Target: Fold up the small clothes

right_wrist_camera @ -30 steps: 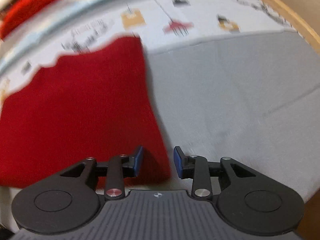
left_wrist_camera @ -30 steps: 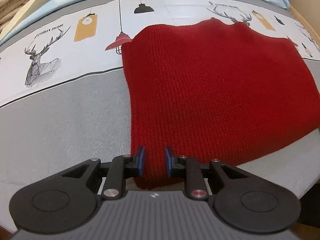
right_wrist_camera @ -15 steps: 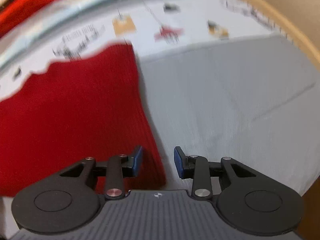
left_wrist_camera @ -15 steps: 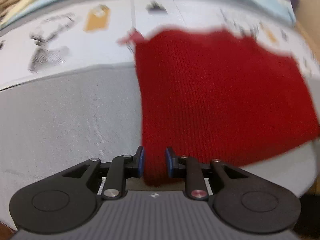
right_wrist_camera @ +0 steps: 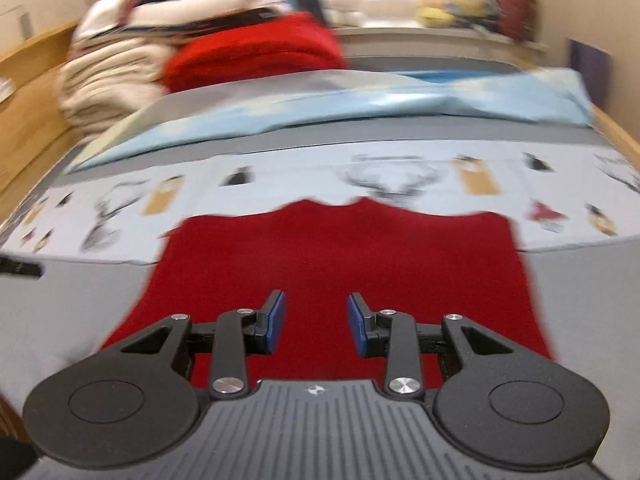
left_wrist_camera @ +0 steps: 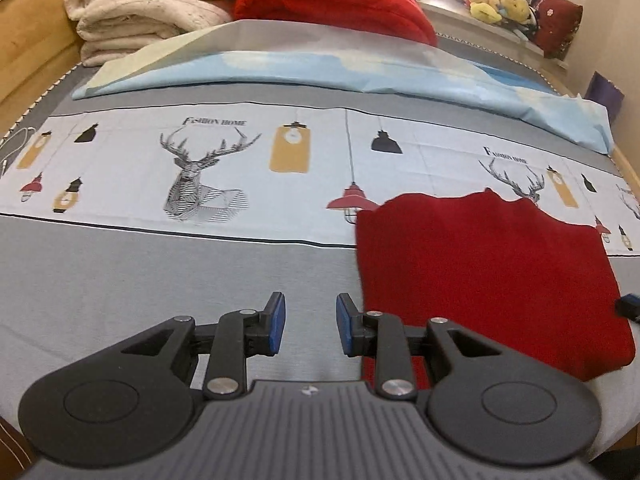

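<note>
A small red knitted garment (left_wrist_camera: 480,264) lies flat on the grey bedsheet (left_wrist_camera: 140,280), its far edge on the printed strip. In the left wrist view my left gripper (left_wrist_camera: 308,324) is open and empty, above the grey sheet just left of the garment's left edge. In the right wrist view my right gripper (right_wrist_camera: 316,322) is open and empty, raised above the near middle of the garment (right_wrist_camera: 340,248). The right gripper's tip (left_wrist_camera: 628,304) shows at the garment's right edge in the left wrist view.
A white printed strip with deer heads and lamps (left_wrist_camera: 200,172) crosses the bed. Behind it lie a light blue folded sheet (left_wrist_camera: 320,72), a cream blanket stack (left_wrist_camera: 148,4) and a red blanket (left_wrist_camera: 332,0). A wooden bed frame (right_wrist_camera: 24,92) runs along the left.
Both grippers let go of the garment's near corners and pulled back and up. The left moved left off the garment; the right moved left over its middle. The garment lies flat.
</note>
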Demonstrator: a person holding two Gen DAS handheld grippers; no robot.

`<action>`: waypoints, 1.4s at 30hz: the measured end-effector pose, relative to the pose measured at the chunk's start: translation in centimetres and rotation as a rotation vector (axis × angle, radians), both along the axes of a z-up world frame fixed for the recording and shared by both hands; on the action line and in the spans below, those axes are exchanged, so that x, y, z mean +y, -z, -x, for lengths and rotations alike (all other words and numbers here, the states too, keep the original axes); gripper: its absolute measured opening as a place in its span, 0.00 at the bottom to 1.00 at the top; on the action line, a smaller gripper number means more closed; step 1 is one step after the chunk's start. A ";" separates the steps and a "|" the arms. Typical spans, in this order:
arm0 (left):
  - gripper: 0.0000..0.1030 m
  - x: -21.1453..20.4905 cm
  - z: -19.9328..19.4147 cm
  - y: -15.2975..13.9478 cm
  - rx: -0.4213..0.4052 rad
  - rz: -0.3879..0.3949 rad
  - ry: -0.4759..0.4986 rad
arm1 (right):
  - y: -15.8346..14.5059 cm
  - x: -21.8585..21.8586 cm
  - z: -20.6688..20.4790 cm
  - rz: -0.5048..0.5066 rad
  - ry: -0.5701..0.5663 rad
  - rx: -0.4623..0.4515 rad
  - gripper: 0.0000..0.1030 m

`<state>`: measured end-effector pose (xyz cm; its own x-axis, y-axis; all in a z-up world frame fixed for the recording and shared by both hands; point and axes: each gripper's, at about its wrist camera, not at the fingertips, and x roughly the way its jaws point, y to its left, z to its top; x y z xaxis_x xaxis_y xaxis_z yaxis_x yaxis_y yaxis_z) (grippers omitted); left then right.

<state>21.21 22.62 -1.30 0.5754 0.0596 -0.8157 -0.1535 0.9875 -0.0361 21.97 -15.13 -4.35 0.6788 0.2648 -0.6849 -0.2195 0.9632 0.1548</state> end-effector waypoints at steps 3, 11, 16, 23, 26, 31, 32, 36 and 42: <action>0.30 0.8 0.1 0.0 0.003 -0.006 -0.005 | 1.1 4.9 0.0 0.029 -0.115 -0.007 0.35; 0.32 2.8 0.3 0.4 0.018 -0.005 -0.025 | 4.4 16.8 1.6 0.095 -0.455 0.008 0.38; 0.32 4.2 0.2 0.1 0.007 0.012 -0.050 | 6.4 21.4 2.9 0.145 -0.591 0.021 0.47; 0.32 5.5 0.4 -0.3 -0.002 0.031 -0.077 | 10.1 25.2 2.8 0.315 -0.675 0.018 0.61; 0.33 6.2 0.4 -0.4 -0.006 0.034 -0.089 | 11.7 26.5 4.0 0.449 -0.739 -0.030 0.65; 0.33 7.1 0.2 -1.0 -0.022 0.054 -0.122 | 10.8 25.8 3.1 0.408 -0.707 -0.024 0.32; 0.33 7.1 0.1 -1.2 -0.025 0.058 -0.124 | 10.2 25.2 2.6 0.363 -0.694 -0.013 0.22; 0.33 6.3 -0.7 -1.9 -0.040 0.075 -0.123 | 5.9 22.1 1.8 0.187 -0.612 -0.059 0.18; 0.33 3.6 -2.7 -3.6 -0.084 0.125 -0.108 | -3.3 8.1 -0.7 -0.225 -0.223 -0.148 0.18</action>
<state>23.91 26.21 2.34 0.6376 0.0263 -0.7699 -0.2498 0.9525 -0.1744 22.69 -7.06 -1.06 0.6748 0.5513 -0.4905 -0.4571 0.8341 0.3087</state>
